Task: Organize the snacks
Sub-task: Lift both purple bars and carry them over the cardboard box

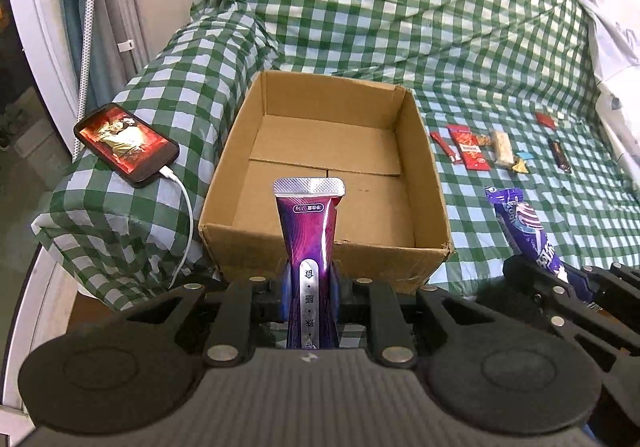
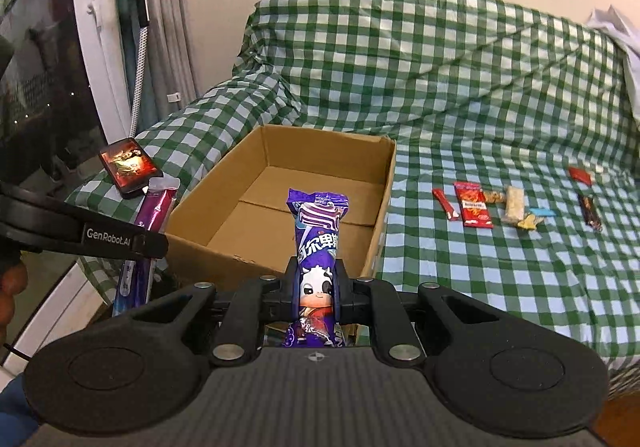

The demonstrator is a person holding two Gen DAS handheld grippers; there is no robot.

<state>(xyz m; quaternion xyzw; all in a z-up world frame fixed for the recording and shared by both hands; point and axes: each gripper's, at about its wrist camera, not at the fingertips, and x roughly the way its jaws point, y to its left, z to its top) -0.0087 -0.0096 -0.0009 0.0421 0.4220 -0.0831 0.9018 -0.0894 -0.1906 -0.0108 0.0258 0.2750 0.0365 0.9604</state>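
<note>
Both claws hovered short of the empty cardboard box (image 1: 320,183) at twelve o'clock: left claw (image 1: 310,287) pinching a purple sachet (image 1: 308,231), right claw (image 2: 318,287) pinching a cow-print snack (image 2: 318,243). Next, probably, reaching over the rim and letting go.

Your left wrist view looks steeply down along its hand-held gripper (image 1: 310,283) at the cardboard box (image 1: 428,167), close in. Your right wrist view faces the same way, flatter and further back. Both share the box, the phone (image 2: 128,167) and the checked sofa (image 2: 480,107).
</note>
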